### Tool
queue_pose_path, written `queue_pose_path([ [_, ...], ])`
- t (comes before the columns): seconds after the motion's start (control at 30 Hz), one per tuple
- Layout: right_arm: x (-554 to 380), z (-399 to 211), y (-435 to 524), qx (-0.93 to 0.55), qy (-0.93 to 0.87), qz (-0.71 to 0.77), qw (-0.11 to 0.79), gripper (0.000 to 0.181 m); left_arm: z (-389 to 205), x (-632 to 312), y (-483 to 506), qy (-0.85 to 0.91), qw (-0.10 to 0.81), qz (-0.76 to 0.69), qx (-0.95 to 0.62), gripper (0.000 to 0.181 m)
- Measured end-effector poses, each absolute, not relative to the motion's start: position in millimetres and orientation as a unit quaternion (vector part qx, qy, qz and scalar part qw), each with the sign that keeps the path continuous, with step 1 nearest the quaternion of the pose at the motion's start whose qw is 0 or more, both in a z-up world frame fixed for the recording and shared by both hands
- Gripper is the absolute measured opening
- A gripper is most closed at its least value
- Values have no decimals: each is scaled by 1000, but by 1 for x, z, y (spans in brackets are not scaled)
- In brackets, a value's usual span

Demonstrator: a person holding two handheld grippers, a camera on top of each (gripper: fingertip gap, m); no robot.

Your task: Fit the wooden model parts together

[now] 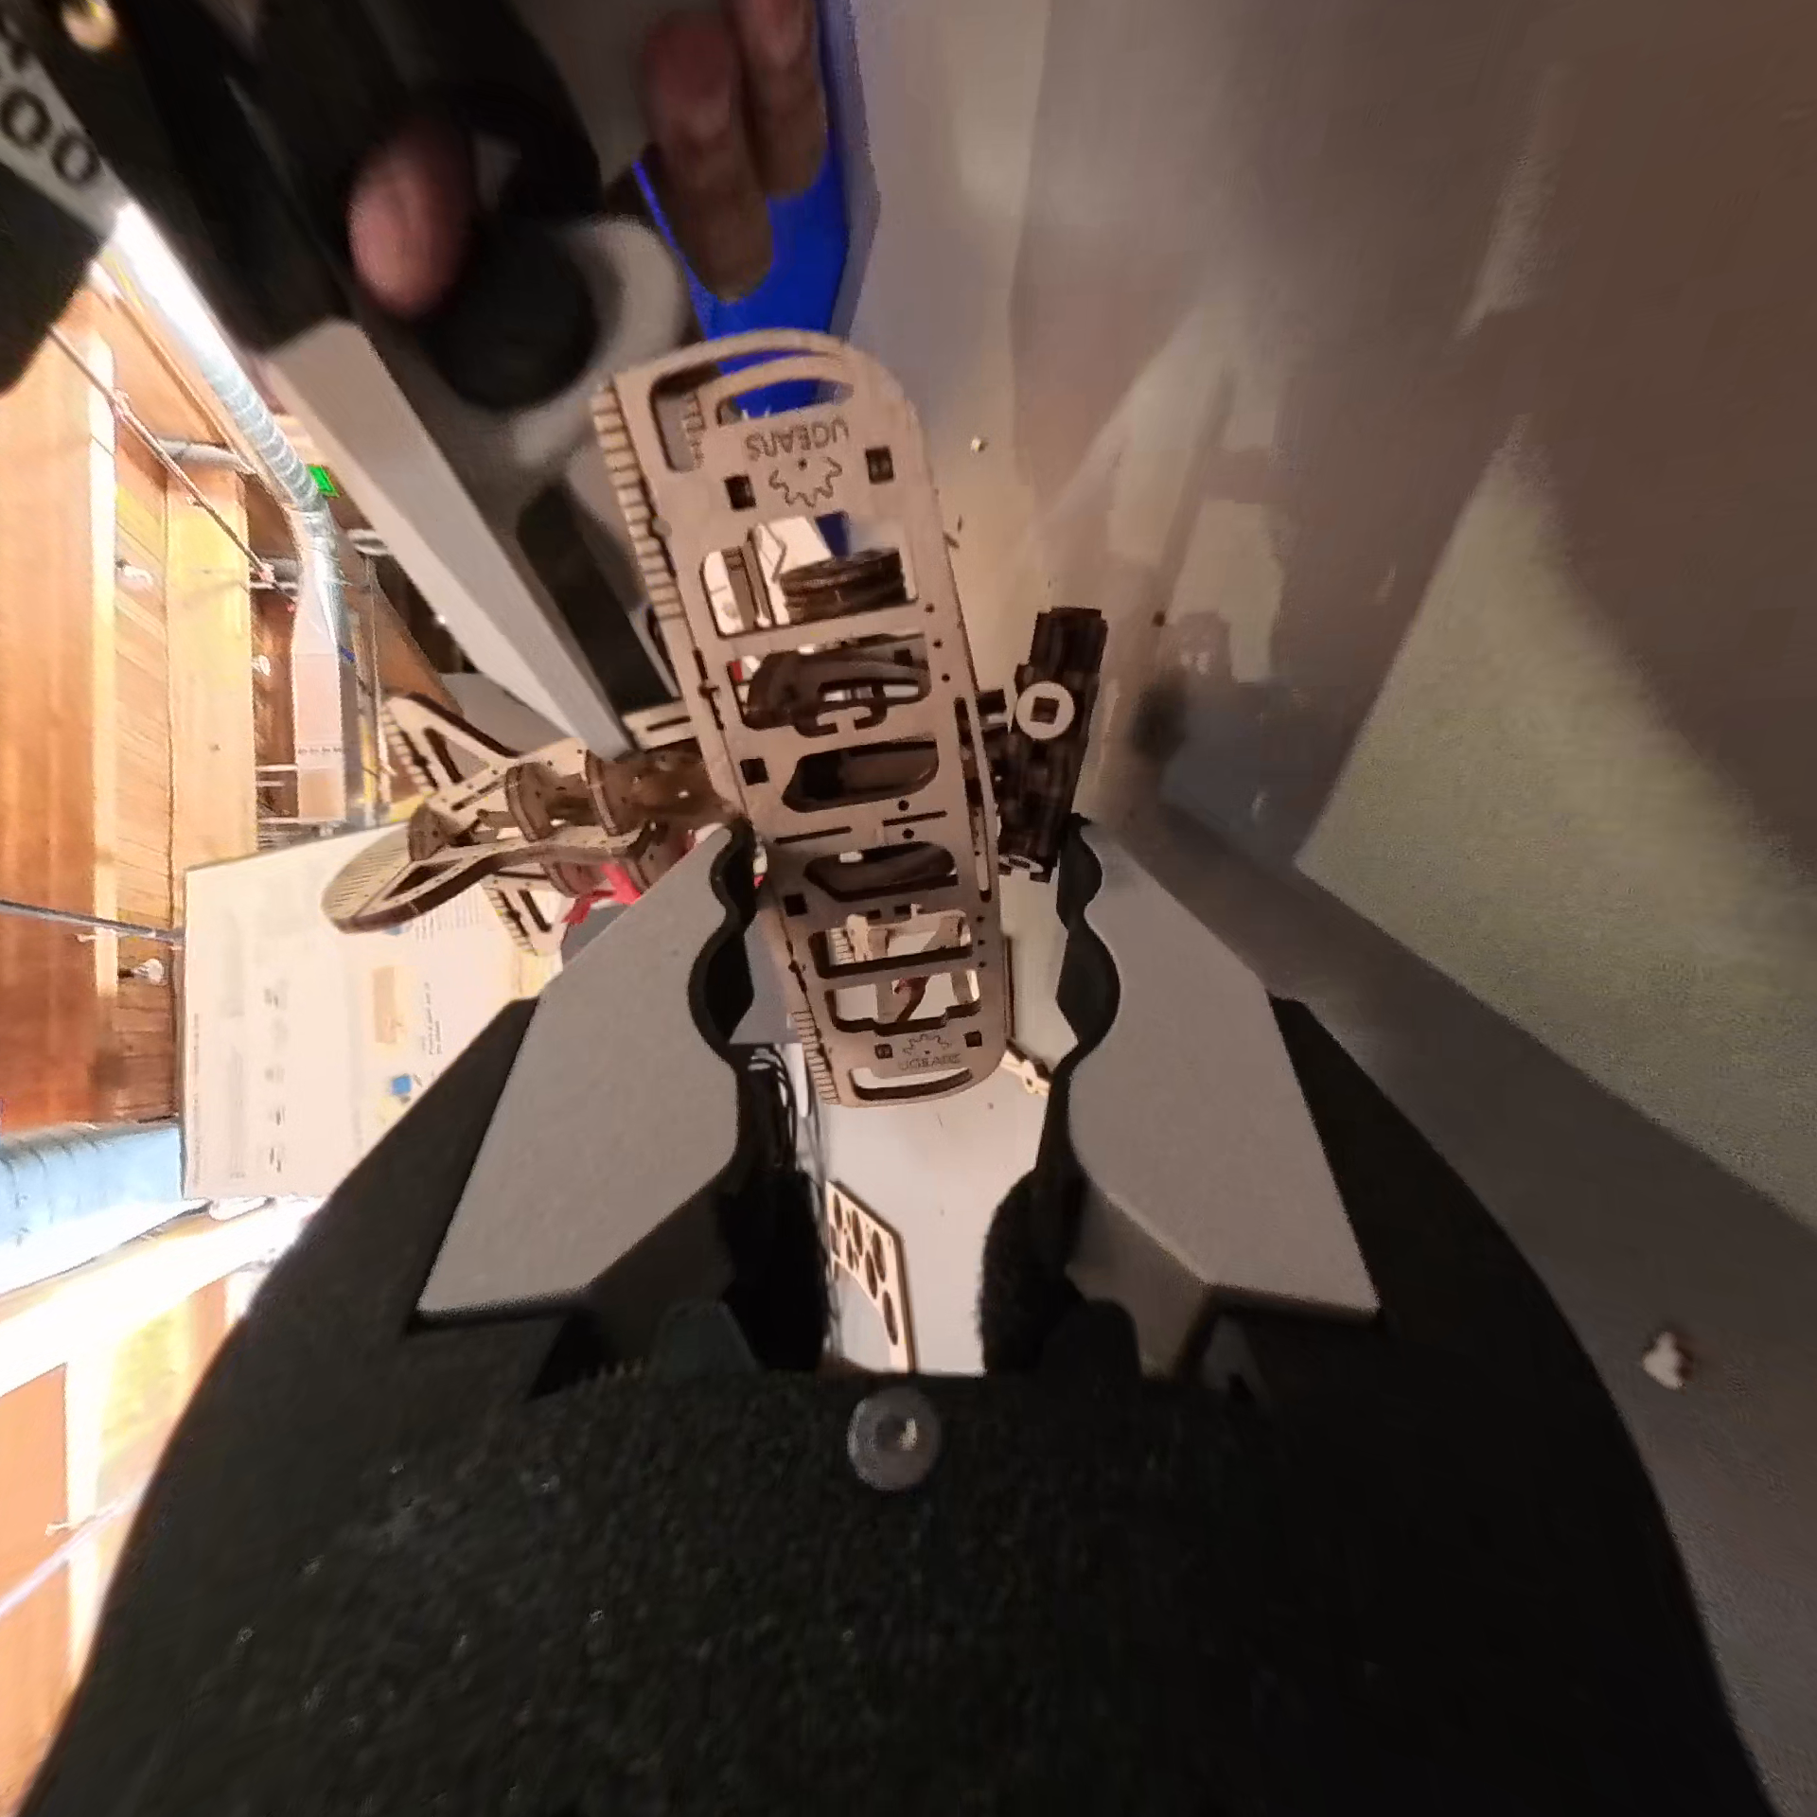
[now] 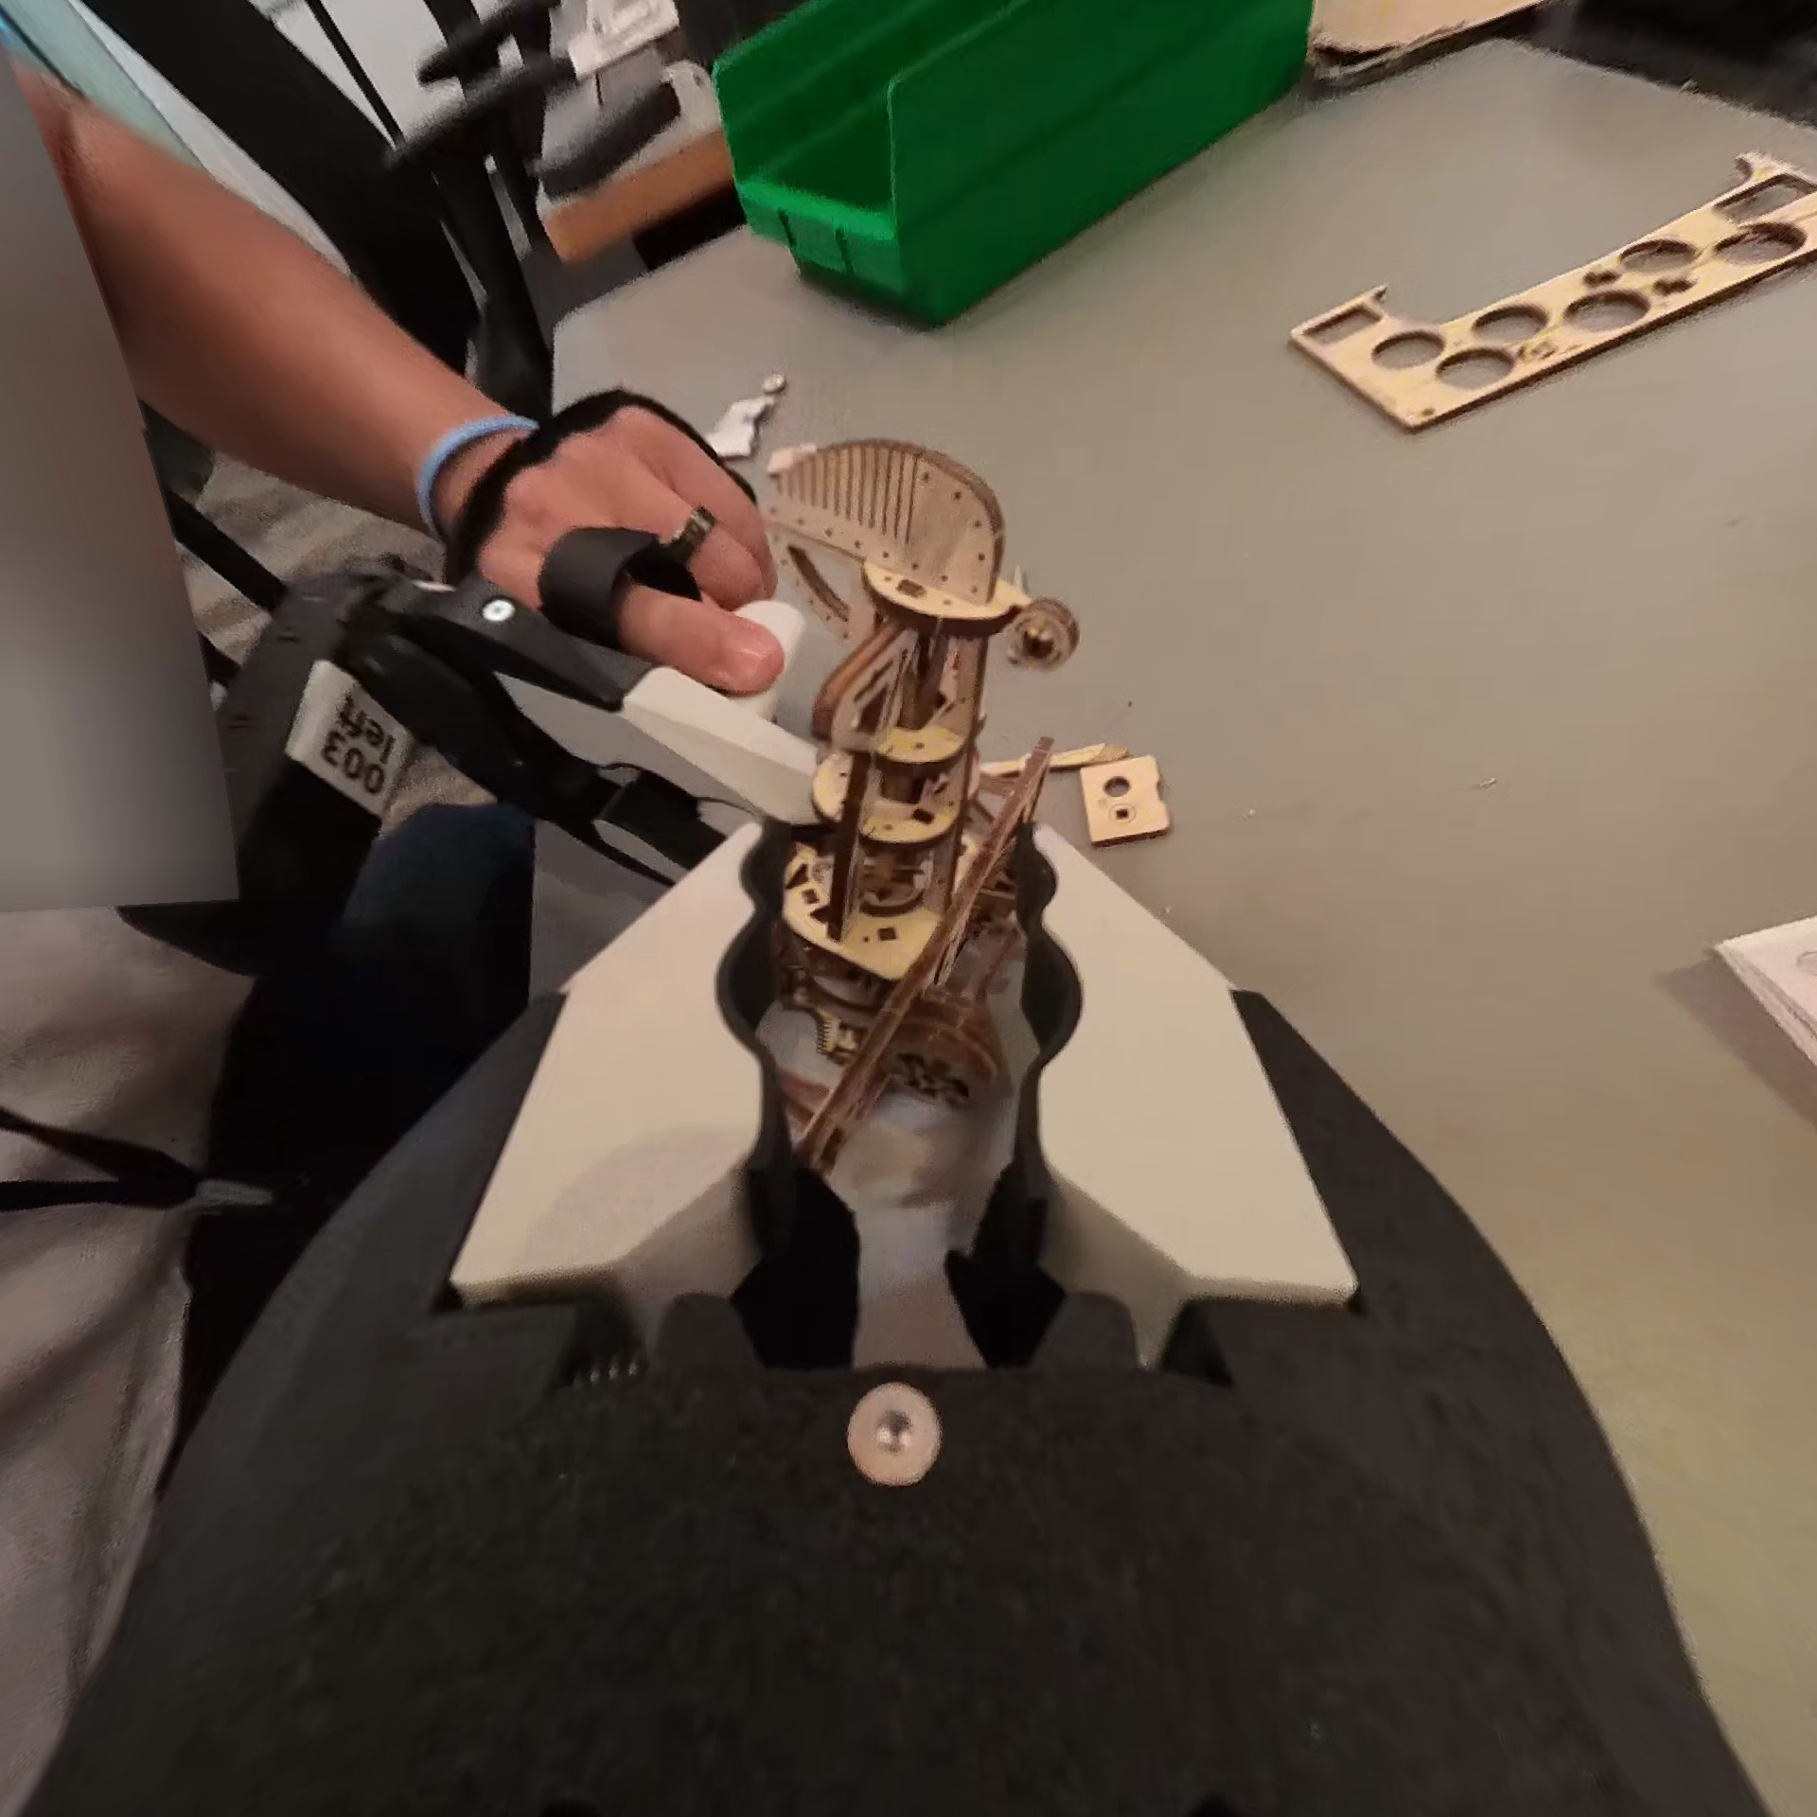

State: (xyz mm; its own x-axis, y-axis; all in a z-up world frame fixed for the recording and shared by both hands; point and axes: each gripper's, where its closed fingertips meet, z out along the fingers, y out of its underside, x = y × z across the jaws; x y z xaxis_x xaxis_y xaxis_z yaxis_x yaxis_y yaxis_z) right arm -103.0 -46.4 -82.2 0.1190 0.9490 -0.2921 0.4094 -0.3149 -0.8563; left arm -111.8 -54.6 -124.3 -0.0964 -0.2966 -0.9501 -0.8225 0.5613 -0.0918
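Note:
A wooden model plane (image 2: 905, 757) is held up above the grey table (image 2: 1377, 688). My right gripper (image 2: 895, 875) is shut on its nose end, with the tail pointing away and the wing edge-on. In the left wrist view the model's wing plate (image 1: 846, 610) faces me, with the black propeller (image 1: 1047, 728) to the right and the tail (image 1: 413, 875) to the left. My left gripper (image 1: 905, 865) is closed on the model across the wing root, one finger on the fuselage and one by the propeller. Its grey finger (image 2: 728, 747) touches the fuselage from the left.
A green bin (image 2: 983, 147) stands at the back. A punched-out wooden sheet (image 2: 1553, 315) lies at the back right, and a small square wooden piece (image 2: 1126, 801) lies beside the model. Paper (image 2: 1780, 973) sits at the right edge. A person's hand (image 2: 629, 551) holds the left gripper.

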Motion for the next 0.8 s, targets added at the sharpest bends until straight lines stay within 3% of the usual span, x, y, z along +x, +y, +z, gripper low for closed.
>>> queue_pose_path([
  [0.17,-106,-92,-64,-674,-527,436,281,33,-124,-102,-67,706,544,259,-372,59],
  [0.63,-101,-104,-58,-703,-537,303,354,27,-135,-110,-61,698,500,321,-399,64],
  [0.8,-99,-105,-57,-716,-518,303,358,27,-126,-114,-57,673,521,349,-393,76],
])
